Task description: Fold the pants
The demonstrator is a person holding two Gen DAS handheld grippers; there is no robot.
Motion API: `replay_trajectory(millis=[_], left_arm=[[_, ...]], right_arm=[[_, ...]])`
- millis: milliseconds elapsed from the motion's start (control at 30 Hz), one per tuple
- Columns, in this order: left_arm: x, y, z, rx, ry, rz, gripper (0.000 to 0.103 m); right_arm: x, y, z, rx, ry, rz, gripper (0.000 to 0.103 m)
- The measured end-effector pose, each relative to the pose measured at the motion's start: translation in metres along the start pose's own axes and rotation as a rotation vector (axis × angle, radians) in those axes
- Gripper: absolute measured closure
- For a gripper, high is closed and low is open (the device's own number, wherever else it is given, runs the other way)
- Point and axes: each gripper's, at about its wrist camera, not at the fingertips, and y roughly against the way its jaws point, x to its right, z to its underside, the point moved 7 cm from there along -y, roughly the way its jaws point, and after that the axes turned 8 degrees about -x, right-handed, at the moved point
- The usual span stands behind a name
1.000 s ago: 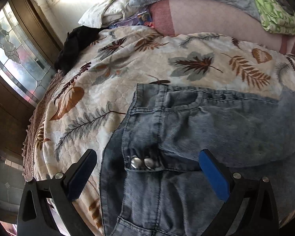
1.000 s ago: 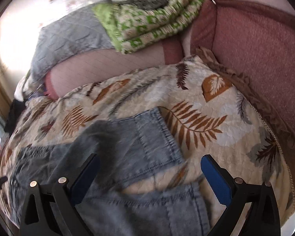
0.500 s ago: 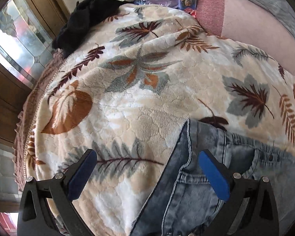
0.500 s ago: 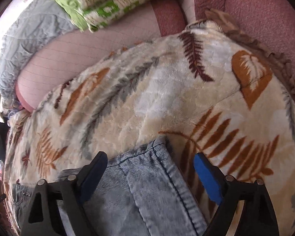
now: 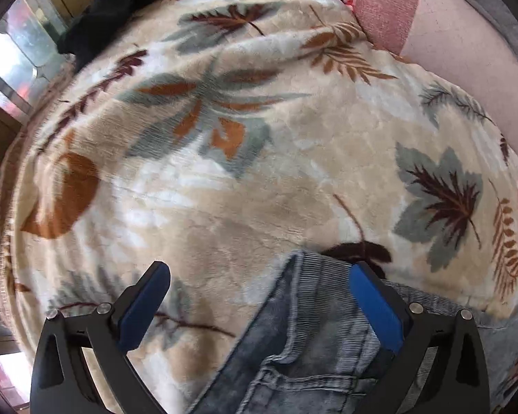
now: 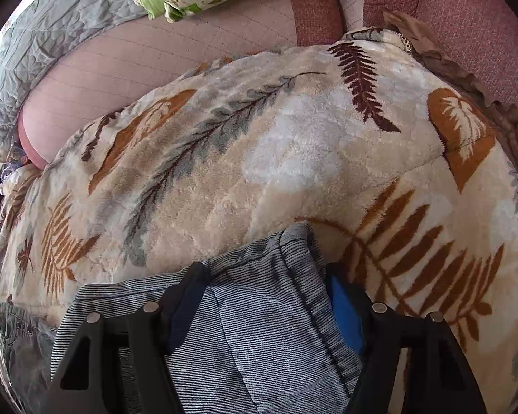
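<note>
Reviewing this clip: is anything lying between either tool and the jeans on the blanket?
Nothing visible. The left tool is open right over the jeans corner, with only leaf-print blanket beside it. The right tool already has denim between its fingers, though whether it is clamped shut is unclear.

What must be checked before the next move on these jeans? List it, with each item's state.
1. Left tongs open: ok.
2. A corner of the jeans lies between the left tongs: ok, though it is closer to the right-hand finger.
3. Right tongs straddle the other end of the jeans: ok.
4. Right tongs clamped on the cloth: cannot tell. They are partly closed, with denim filling the gap.
5. Blanket kept out of either grip: cannot tell.
</note>
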Motion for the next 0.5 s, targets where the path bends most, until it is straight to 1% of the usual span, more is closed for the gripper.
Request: replay_trajectory(millis=[67, 100, 133, 200, 233, 267, 300, 333, 367, 400, 500], left_arm=[[0.012, -0.004, 0.002, -0.001, -0.026, 0.032, 0.012], [0.019, -0.007, 0.003, -0.008, -0.050, 0.036, 0.021], [0.025, -0.012, 0.005, -0.020, -0.069, 0.033, 0.031], [0.029, -0.021, 0.006, -0.030, -0.077, 0.030, 0.044], [0.029, -0.020, 0.005, -0.012, -0.071, 0.032, 0.052], [0.028, -0.018, 0.005, 0.001, -0.066, 0.032, 0.059], [0.028, -0.016, 0.004, 0.009, -0.065, 0.040, 0.075], [0.027, -0.013, 0.006, 0.009, -0.065, 0.067, 0.085], [0.026, -0.010, 0.006, 0.012, -0.063, 0.086, 0.087], [0.024, -0.005, 0.007, 0.027, -0.065, 0.088, 0.089], [0.022, 0.020, 0.013, 0.105, -0.083, 0.091, 0.091]], right_arm=[[-0.002, -0.001, -0.001, 0.001, 0.007, 0.007, 0.029], [-0.003, -0.001, -0.002, 0.001, 0.015, 0.014, 0.029], [-0.004, -0.002, -0.002, 0.003, 0.025, 0.025, 0.031], [-0.006, -0.001, -0.002, 0.006, 0.040, 0.033, 0.036], [-0.007, 0.000, -0.002, 0.009, 0.050, 0.031, 0.045], [-0.009, 0.002, -0.003, 0.012, 0.067, 0.024, 0.060], [-0.013, 0.004, -0.002, 0.011, 0.089, 0.013, 0.066], [-0.015, 0.007, -0.001, 0.012, 0.104, 0.008, 0.078], [-0.017, 0.010, -0.001, 0.017, 0.112, 0.000, 0.086], [-0.018, 0.015, 0.000, 0.027, 0.121, -0.002, 0.088], [-0.017, 0.041, 0.000, 0.088, 0.112, -0.055, 0.091]])
